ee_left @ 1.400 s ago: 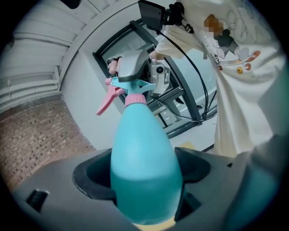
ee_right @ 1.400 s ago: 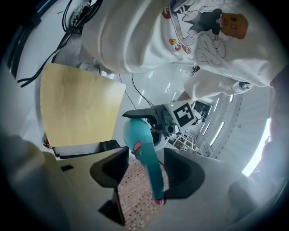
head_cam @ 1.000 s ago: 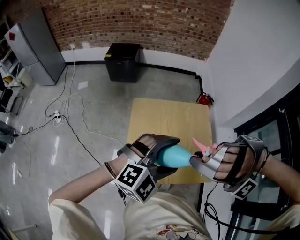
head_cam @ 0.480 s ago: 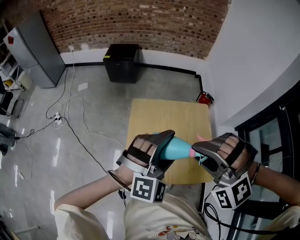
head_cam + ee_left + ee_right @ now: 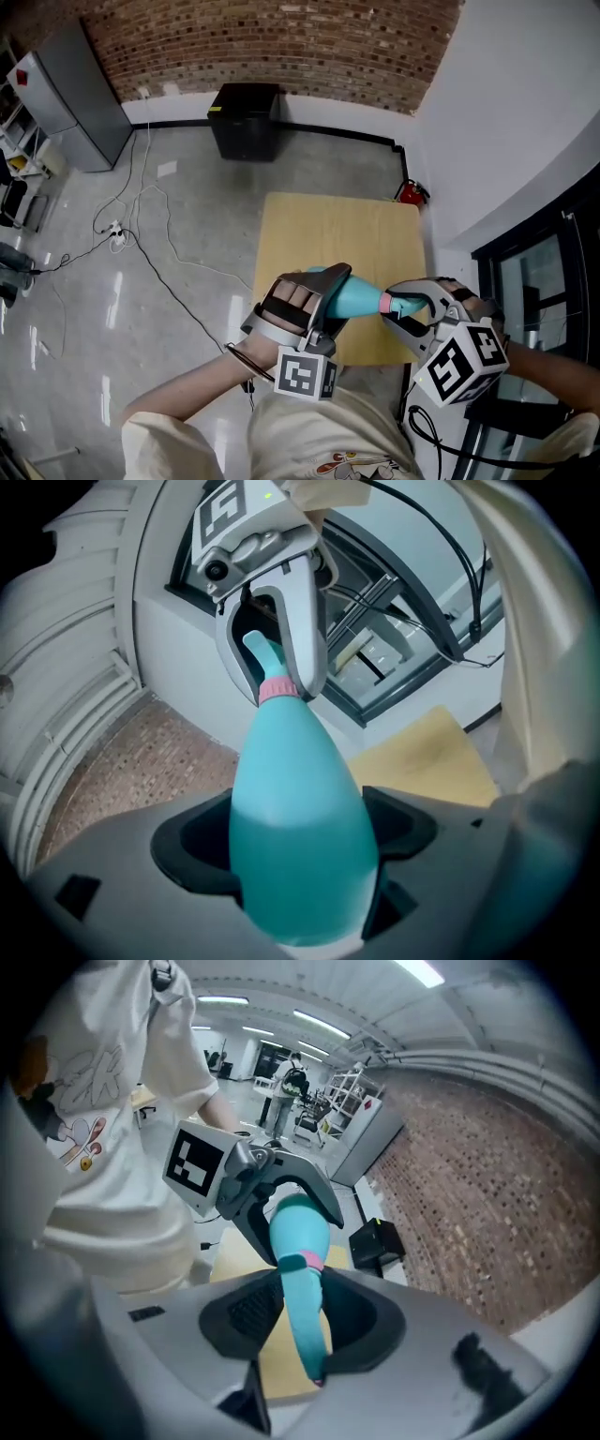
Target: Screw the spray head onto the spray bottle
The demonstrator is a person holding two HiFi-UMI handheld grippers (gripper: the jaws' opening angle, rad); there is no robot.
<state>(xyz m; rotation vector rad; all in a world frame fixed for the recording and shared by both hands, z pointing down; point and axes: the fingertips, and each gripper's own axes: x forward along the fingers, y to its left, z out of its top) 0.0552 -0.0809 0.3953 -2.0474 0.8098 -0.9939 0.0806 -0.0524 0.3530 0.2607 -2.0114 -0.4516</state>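
A teal spray bottle point(image 5: 356, 294) lies nearly level above the near edge of the wooden table point(image 5: 337, 230). My left gripper point(image 5: 334, 300) is shut on its wide body point(image 5: 298, 836), one jaw on each side. The pink collar point(image 5: 277, 689) sits at the bottle's neck with the teal spray head point(image 5: 257, 652) beyond it. My right gripper point(image 5: 395, 307) is shut on that spray head point(image 5: 307, 1312), which runs down between its pads; its jaws have just closed a little on it. From the right gripper view the collar point(image 5: 306, 1262) meets the bottle point(image 5: 298, 1221), held by the left gripper point(image 5: 281, 1194).
The table stands against a white wall at the right. Behind it on the grey floor are a black cabinet point(image 5: 246, 122), a red extinguisher point(image 5: 409, 195), a grey cabinet point(image 5: 75, 94) and loose cables point(image 5: 141, 239). My white shirt is close below the grippers.
The right gripper has rolled over around the spray head, so its marker cube now faces up; the pink trigger no longer shows. Both grippers sank slightly with the bottle.
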